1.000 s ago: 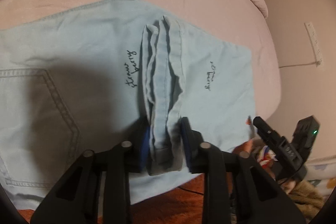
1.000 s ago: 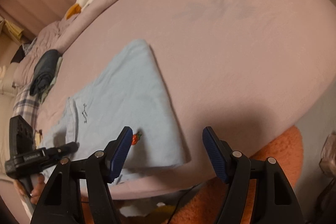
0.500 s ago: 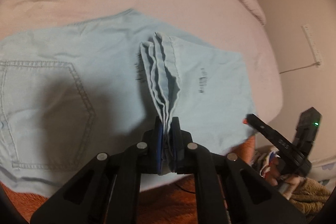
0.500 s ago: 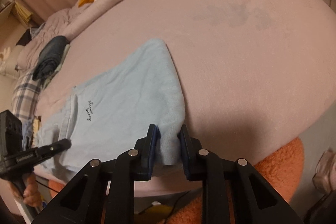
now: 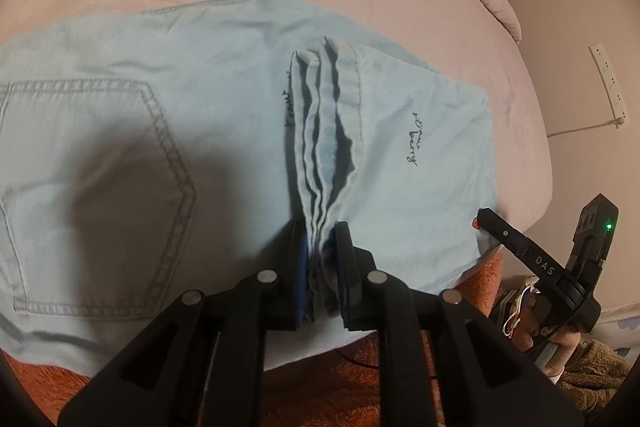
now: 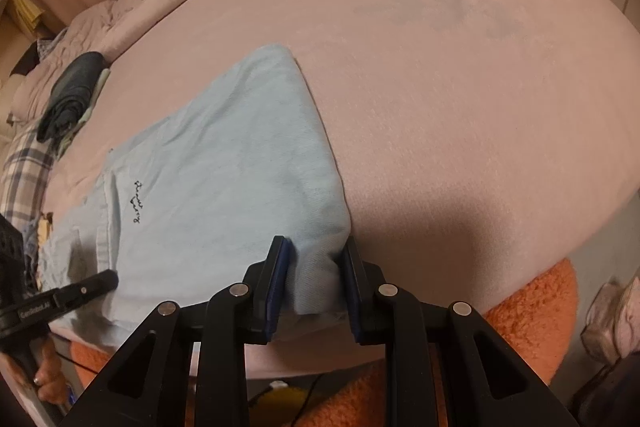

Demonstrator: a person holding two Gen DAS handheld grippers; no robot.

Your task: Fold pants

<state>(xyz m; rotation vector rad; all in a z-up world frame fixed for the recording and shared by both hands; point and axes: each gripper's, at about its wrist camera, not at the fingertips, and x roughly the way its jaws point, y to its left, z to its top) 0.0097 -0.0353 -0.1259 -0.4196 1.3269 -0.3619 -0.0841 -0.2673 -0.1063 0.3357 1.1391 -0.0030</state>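
Gripping the light-blue pants (image 5: 192, 115) at two spots along their near edge, you have both tools clamped on cloth: your left tool (image 5: 321, 267) pinches the stacked hems at lower centre of the left wrist view, and your right tool (image 6: 313, 279) bites the folded corner at lower centre of the right wrist view. The pants lie flat on the pink bed (image 6: 460, 87), spread across the left half of the right wrist view and filling the middle of the left one, with a back pocket (image 5: 92, 195) showing at left. Judging by the layered hems resting over the seat, the legs look already brought up once, so you seem partway through; what appears left is carrying this gripped edge over for another fold and smoothing the bundle. For writing, a dark script line sits on the cloth right of centre in the left wrist view, reading something like "straw berry", though you should not rely on that. The right tool's arm shows "DAS" at lower right there, and "GenRobot.AI" shows on the left tool's arm at lower left of the right wrist view.
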